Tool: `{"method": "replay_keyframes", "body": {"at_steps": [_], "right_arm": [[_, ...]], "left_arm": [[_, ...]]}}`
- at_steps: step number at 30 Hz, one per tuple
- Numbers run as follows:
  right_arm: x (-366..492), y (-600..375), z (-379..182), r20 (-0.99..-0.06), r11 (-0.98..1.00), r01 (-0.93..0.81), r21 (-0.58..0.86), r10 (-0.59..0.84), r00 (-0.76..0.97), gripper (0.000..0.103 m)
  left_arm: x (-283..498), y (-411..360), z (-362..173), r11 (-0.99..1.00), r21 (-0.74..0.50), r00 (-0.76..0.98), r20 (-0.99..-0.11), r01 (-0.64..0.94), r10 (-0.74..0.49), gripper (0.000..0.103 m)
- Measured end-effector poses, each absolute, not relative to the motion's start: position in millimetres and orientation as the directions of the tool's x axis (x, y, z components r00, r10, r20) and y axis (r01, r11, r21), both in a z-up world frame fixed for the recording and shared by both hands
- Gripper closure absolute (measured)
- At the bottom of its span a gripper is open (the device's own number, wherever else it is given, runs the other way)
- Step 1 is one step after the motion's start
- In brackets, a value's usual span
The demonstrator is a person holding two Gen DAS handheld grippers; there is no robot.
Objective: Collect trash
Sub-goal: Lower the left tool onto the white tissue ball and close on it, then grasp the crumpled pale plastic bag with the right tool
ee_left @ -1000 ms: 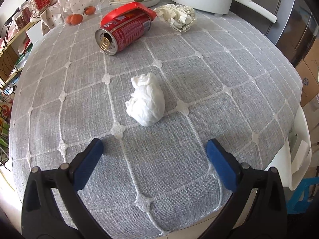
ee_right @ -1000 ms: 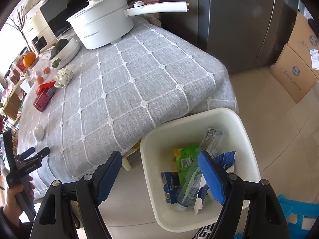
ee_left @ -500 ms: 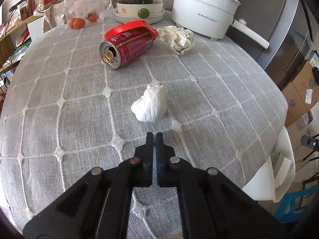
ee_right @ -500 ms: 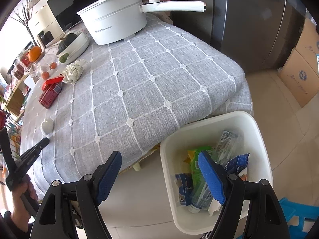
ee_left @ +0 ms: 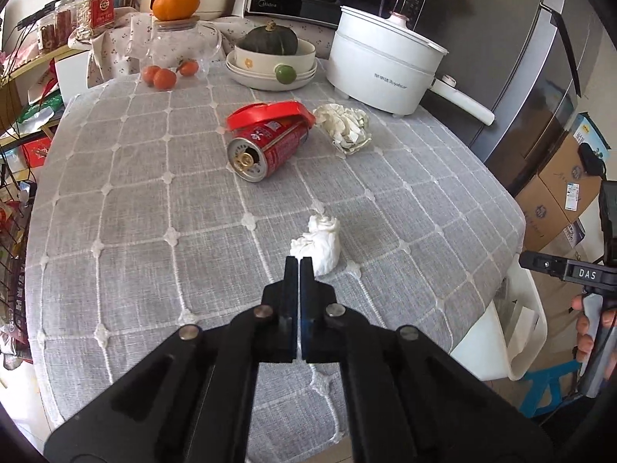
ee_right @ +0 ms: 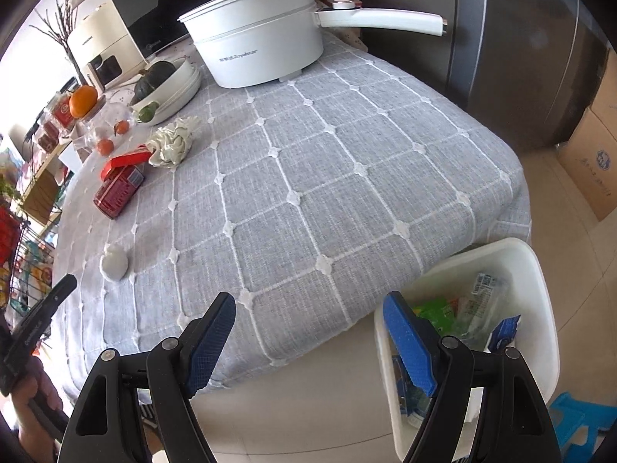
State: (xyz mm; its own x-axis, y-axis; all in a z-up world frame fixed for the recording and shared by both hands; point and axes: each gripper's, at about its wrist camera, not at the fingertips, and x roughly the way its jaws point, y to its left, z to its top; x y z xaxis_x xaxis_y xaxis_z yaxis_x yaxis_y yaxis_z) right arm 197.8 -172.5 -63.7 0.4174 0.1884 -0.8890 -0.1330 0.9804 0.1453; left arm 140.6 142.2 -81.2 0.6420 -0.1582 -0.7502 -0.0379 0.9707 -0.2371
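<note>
A crumpled white tissue (ee_left: 319, 242) lies on the grey checked tablecloth (ee_left: 154, 212), just beyond and right of my left gripper (ee_left: 299, 260), which is shut with nothing between its fingers. Farther back a red can (ee_left: 270, 148) lies on its side under a red lid (ee_left: 270, 114), next to a crumpled white wrapper (ee_left: 345, 126). My right gripper (ee_right: 308, 310) stands open and empty over the table's near edge, beside the white trash bin (ee_right: 540, 270) on the floor. The tissue (ee_right: 114, 264), the can (ee_right: 118, 189) and the wrapper (ee_right: 173, 141) also show in the right wrist view.
A white electric pot (ee_left: 380, 67) with a long handle stands at the back, beside a bowl with a squash (ee_left: 272, 52), small oranges (ee_left: 164, 77) and a glass jar. Cardboard boxes (ee_left: 559, 200) sit on the floor by a dark fridge (ee_right: 520, 58). The bin holds several wrappers.
My left gripper has shut empty and pulled back and up from the tissue, which stays on the cloth. The right gripper has drifted left from over the bin toward the table edge.
</note>
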Motion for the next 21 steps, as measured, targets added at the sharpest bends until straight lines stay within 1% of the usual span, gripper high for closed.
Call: {"method": "replay_keyframes", "body": {"at_steps": [1,2,3,4,5,6,10,11,12,13,15,16,17,21], "right_arm": [[199.7,-164.8,-64.3,-0.889,0.979,-0.144,0.145,0.193,0.415,0.022],[201.2,-157.3,-65.1,-0.889,0.978,-0.152,0.145,0.196,0.415,0.022],[202.4,-150.1,-66.3,-0.889,0.977,-0.158,0.146,0.199,0.413,0.022],[203.0,-143.6,-67.7,-0.889,0.975,-0.164,0.152,0.207,0.408,0.022],[202.7,-138.9,-69.1,-0.889,0.973,-0.168,0.158,0.215,0.404,0.022],[202.6,-133.5,-70.8,-0.890,0.971,-0.173,0.165,0.222,0.399,0.022],[200.7,-121.0,-75.4,-0.892,0.966,-0.186,0.182,0.241,0.381,0.022],[200.4,-120.2,-75.6,-0.892,0.965,-0.184,0.187,0.245,0.380,0.022],[200.8,-120.8,-75.6,-0.891,0.965,-0.180,0.192,0.248,0.380,0.022],[201.3,-122.0,-75.8,-0.891,0.965,-0.175,0.196,0.250,0.379,0.022],[203.0,-125.7,-75.5,-0.891,0.967,-0.162,0.198,0.246,0.381,0.022],[203.9,-127.8,-75.4,-0.891,0.968,-0.156,0.196,0.242,0.384,0.022],[204.9,-129.3,-75.2,-0.891,0.970,-0.150,0.193,0.237,0.388,0.022],[209.4,-128.3,-76.4,-0.887,0.974,-0.141,0.179,0.222,0.404,0.022]], "left_arm": [[140.8,143.8,-82.4,0.969,-0.244,0.632,-0.755,-0.023,-0.176,0.102],[140.4,144.5,-82.3,0.972,-0.233,0.635,-0.754,-0.022,-0.167,0.099],[141.0,144.3,-82.1,0.975,-0.223,0.639,-0.752,-0.020,-0.159,0.078],[141.4,143.9,-82.3,0.975,-0.220,0.643,-0.749,-0.018,-0.157,0.064],[143.3,142.3,-83.1,0.976,-0.217,0.649,-0.746,-0.025,-0.150,0.039],[144.3,140.4,-83.7,0.976,-0.215,0.654,-0.742,-0.029,-0.145,0.034],[164.5,123.5,-98.1,0.975,-0.223,0.611,-0.773,-0.014,-0.168,0.034],[169.1,118.4,-102.2,0.976,-0.215,0.602,-0.781,-0.012,-0.165,0.036],[173.7,114.0,-106.1,0.979,-0.206,0.593,-0.789,-0.010,-0.160,0.045],[177.5,110.6,-110.0,0.980,-0.199,0.583,-0.797,-0.008,-0.157,0.050],[184.6,106.2,-118.4,0.981,-0.196,0.557,-0.815,-0.005,-0.160,0.072],[185.5,106.0,-120.1,0.982,-0.190,0.555,-0.817,-0.007,-0.154,0.078],[185.3,106.5,-119.7,0.983,-0.183,0.559,-0.816,-0.008,-0.147,0.080],[177.5,114.3,-105.1,0.980,-0.198,0.583,-0.797,-0.003,-0.159,0.082]]}}
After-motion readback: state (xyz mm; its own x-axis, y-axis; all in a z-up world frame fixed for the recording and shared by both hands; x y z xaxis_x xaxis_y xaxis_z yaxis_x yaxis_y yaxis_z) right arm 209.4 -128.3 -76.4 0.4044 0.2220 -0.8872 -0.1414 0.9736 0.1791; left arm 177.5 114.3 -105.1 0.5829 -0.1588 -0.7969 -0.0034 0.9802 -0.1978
